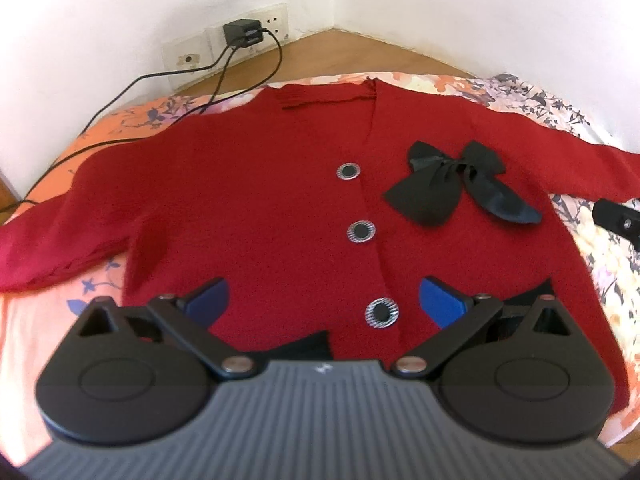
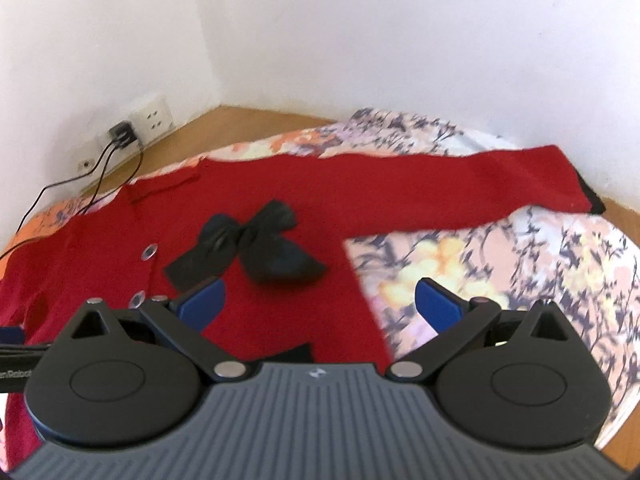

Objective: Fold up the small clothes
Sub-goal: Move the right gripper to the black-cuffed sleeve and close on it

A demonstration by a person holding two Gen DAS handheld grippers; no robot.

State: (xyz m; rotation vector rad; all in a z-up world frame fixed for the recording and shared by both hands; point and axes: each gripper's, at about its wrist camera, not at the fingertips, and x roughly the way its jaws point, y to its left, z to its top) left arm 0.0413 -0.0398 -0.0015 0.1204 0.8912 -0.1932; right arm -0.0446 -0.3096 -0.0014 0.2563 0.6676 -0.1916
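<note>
A small red knitted cardigan [image 1: 256, 200] lies flat and face up on a flowered cloth [image 1: 48, 320], sleeves spread to both sides. It has three round silver-rimmed buttons [image 1: 361, 231] down the front and a black bow [image 1: 452, 184] on the chest. My left gripper [image 1: 324, 304] hovers open over the lower hem by the bottom button, nothing between its blue pads. My right gripper [image 2: 320, 304] is open above the cardigan's [image 2: 280, 312] right side edge, below the outstretched right sleeve [image 2: 480, 184]. The bow [image 2: 248, 240] lies just ahead of it.
The flowered cloth [image 2: 500, 264] covers a wooden floor [image 1: 340, 48] in a corner of white walls. A black charger [image 1: 242, 32] sits in a wall socket, and its cables [image 1: 120, 92] trail over the cloth's far left edge. The right gripper's tip [image 1: 618, 218] shows at the left view's right edge.
</note>
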